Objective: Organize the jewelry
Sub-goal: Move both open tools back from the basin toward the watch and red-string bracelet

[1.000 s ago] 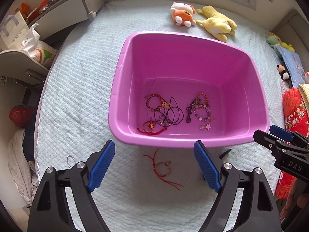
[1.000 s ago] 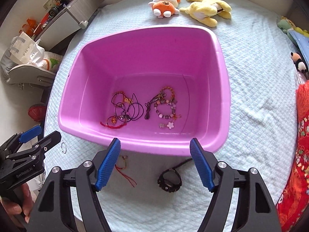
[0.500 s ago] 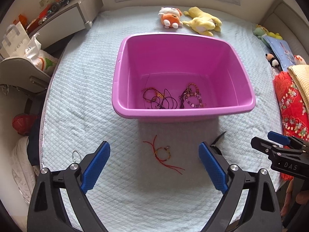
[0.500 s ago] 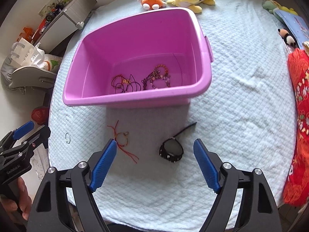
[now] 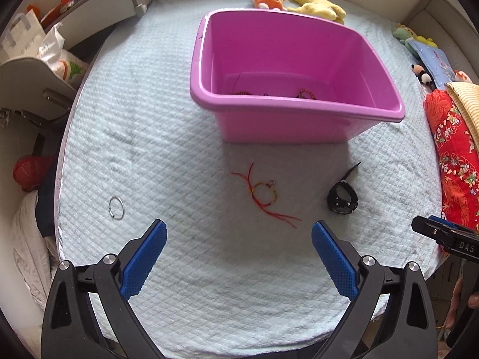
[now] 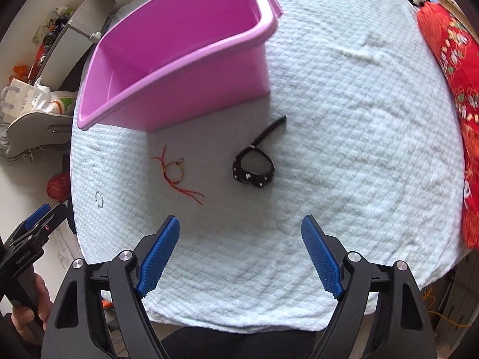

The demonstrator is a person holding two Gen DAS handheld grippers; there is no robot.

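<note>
A pink tub (image 5: 299, 131) (image 6: 179, 68) stands on the pale blue quilt, with bracelets just showing over its near wall. In front of it lie a red string bracelet (image 5: 265, 194) (image 6: 175, 173), a black studded bracelet (image 5: 342, 199) (image 6: 254, 169) and, further left, a small metal ring (image 5: 116, 208) (image 6: 99, 199). My left gripper (image 5: 239, 233) hovers above the quilt nearer than the red bracelet, jaws opening, nothing between them. My right gripper (image 6: 240, 229) hangs nearer than the black bracelet, open and empty.
Plush toys (image 5: 299, 1) lie beyond the tub. A red patterned cloth (image 5: 455, 155) (image 6: 449, 89) is at the quilt's right edge. At the left are a grey cabinet (image 5: 89, 9), bags and a red basket (image 5: 28, 172). The quilt's near edge drops off close to both grippers.
Both grippers have pulled back from over the tub toward the quilt's near edge, and their jaws have widened. The loose bracelets and ring now lie ahead of the fingertips. The right view has rolled.
</note>
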